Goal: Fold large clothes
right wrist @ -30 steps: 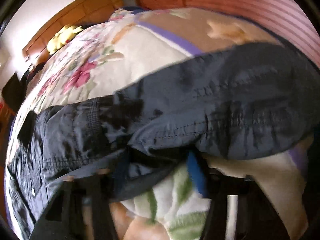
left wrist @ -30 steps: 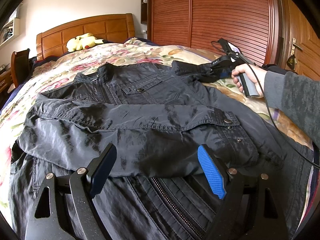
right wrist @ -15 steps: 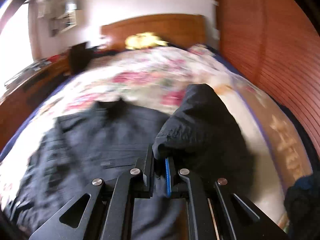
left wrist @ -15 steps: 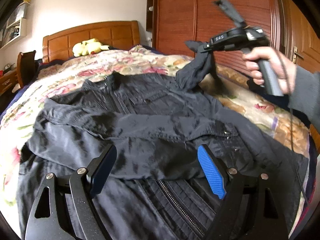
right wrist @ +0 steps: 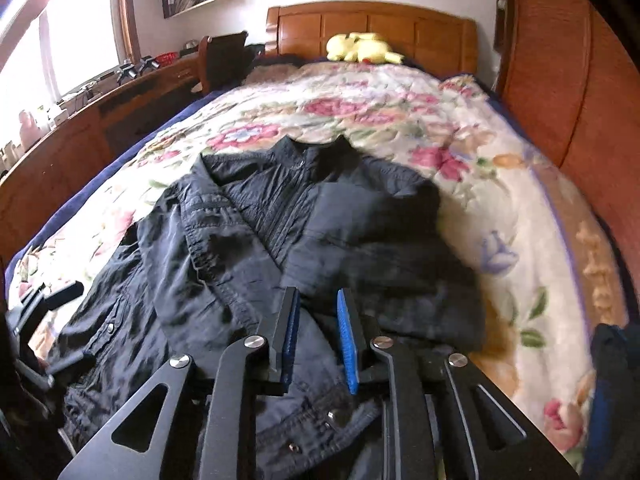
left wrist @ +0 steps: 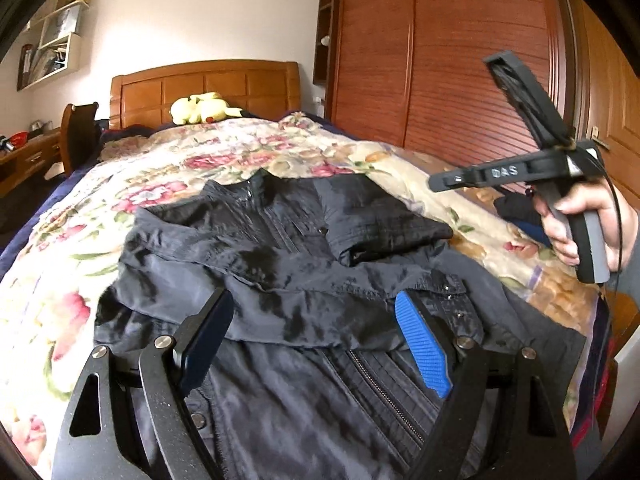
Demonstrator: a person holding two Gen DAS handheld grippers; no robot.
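Both grippers (left wrist: pixel 316 336) (right wrist: pixel 318 336) empty above jacket (left wrist: pixel 300 280)

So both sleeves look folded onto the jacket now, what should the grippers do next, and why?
Probably bring the left gripper and right gripper down to the black jacket's bottom hem and fold it up toward the collar. Both sleeves already lie across the chest, both grippers are open and holding nothing, and the lower half is spread long on the floral quilt.
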